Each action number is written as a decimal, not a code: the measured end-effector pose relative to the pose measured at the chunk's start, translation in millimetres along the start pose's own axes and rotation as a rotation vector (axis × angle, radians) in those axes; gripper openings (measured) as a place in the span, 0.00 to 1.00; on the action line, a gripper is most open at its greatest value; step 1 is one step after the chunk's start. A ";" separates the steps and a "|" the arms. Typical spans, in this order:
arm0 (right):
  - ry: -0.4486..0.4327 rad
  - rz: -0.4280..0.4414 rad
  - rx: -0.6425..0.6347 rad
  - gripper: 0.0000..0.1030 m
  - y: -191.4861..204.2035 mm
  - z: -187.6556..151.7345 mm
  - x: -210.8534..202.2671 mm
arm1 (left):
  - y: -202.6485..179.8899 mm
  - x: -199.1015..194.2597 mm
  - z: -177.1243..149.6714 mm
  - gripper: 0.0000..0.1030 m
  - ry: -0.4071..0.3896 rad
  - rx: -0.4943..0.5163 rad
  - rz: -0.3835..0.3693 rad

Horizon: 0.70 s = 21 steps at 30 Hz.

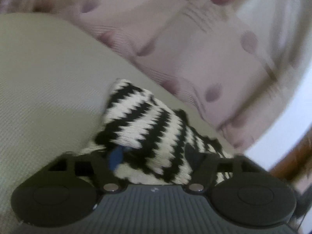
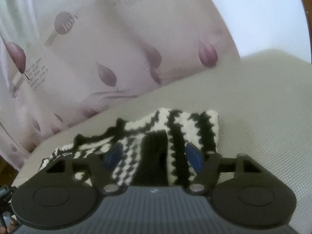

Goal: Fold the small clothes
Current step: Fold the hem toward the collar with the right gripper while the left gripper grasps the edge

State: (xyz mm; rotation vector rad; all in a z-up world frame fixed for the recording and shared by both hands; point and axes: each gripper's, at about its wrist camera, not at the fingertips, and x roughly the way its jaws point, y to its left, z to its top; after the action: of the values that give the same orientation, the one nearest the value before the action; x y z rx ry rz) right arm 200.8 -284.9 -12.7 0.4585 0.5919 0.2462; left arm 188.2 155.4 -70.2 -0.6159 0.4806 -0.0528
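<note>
Directly ahead of both tongs, low centre of each frame, the striped knit garment [image 2: 171, 136] lies on the grey mattress [image 2: 263, 107]. Right tongs [image 2: 154, 156] stand open, straddling its black band. Left tongs [image 1: 154, 154] sit buried in knit; grip cannot be told. Long axis runs lower left to upper right in the right view.

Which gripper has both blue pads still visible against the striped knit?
The right gripper: both blue pads show, spread apart over the striped knit. On the left gripper, knit bunches between the fingers, leaving one pad visible.
</note>
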 end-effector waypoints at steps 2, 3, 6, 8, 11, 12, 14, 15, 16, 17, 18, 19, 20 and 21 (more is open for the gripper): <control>0.004 0.037 0.010 0.70 2.6 0.1 -1.1 | -9.6 -0.8 -2.7 0.87 0.008 0.052 0.005; 0.033 0.054 0.005 0.69 5.1 0.6 3.1 | -13.5 -2.1 -5.0 0.88 0.003 0.071 0.020; 0.102 -0.001 -0.022 0.70 10.5 0.2 19.6 | -15.0 -2.2 -7.1 0.89 0.008 0.073 0.019; 0.094 0.007 -0.033 0.48 12.8 -1.1 26.2 | -17.3 -1.8 -9.0 0.89 0.009 0.072 0.013; 0.094 0.022 -0.086 0.14 26.7 -0.9 33.0 | -14.6 0.0 -5.8 0.78 -0.028 0.046 0.015; 0.070 0.040 -0.105 0.14 33.1 -0.4 30.9 | -9.1 -1.3 -4.9 0.68 -0.049 0.007 0.033; -0.001 0.072 -0.139 0.14 42.8 1.9 21.3 | 4.8 -4.1 -2.7 0.50 -0.065 -0.078 0.061; -0.029 0.077 -0.142 0.14 44.1 3.4 17.1 | 11.4 -7.3 -2.5 0.43 -0.080 -0.120 0.080; -0.051 0.070 -0.132 0.14 41.7 5.0 14.5 | 16.6 -8.9 -2.4 0.42 -0.088 -0.152 0.084; -0.052 0.055 -0.115 0.14 35.9 5.9 14.7 | 18.7 -9.5 -2.7 0.41 -0.090 -0.167 0.081; -0.035 0.035 -0.104 0.14 29.4 5.5 17.5 | 17.2 -9.4 -3.1 0.42 -0.080 -0.158 0.075; -0.013 -0.002 -0.103 0.14 23.6 3.3 21.1 | 12.6 -8.5 -3.3 0.45 -0.065 -0.130 0.064; 0.020 -0.036 -0.110 0.14 18.8 -0.5 25.9 | 6.9 -8.6 -3.4 0.55 -0.053 -0.096 0.052; 0.050 -0.055 -0.115 0.14 15.1 -5.0 29.8 | 0.8 -9.2 -3.2 0.69 -0.030 -0.064 0.036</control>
State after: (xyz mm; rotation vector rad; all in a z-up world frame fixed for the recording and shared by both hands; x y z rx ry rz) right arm 220.5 -259.7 -23.4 0.3252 0.6343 0.2386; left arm 178.5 156.0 -69.1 -0.6695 0.4658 0.0064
